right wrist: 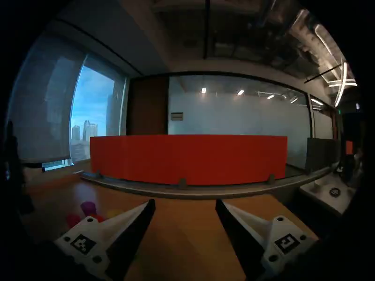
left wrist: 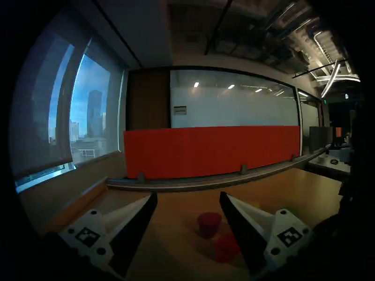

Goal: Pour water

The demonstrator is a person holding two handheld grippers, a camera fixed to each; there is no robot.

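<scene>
- Left tool (left wrist: 187, 194): fingers spread wide, nothing between them, held above the wooden tabletop (left wrist: 178, 248).
- Right tool (right wrist: 185, 202): also wide open and empty, over a bare stretch of the tabletop.
- Left gripper view, in the gap between the fingers: dark red cup (left wrist: 209, 224) standing on the tabletop, open end up, nearer the right-hand finger.
- Just beside it and closer to the camera: red cup (left wrist: 227, 246), partly hidden behind that same finger. Touching the dark red cup or not, cannot tell.
- Farther back, above the edge of that finger: yellow cup (left wrist: 254, 204), a small patch, too small to say more.
- Right gripper view, off past the left-hand finger: purple cup (right wrist: 87, 207) on the tabletop, well apart from the right tool. A few more cups crowded close around it, reddish and yellowish, too dim to separate cleanly.
- Both tools clear of every cup.
- Water in any cup: cannot tell from these views.
- Along the far edge of the tabletop: orange divider (left wrist: 211, 150), upright, with a frosted glass wall (left wrist: 234, 100) behind it.
- To the left of the divider: window (left wrist: 89, 117) with towers and blue sky.
</scene>
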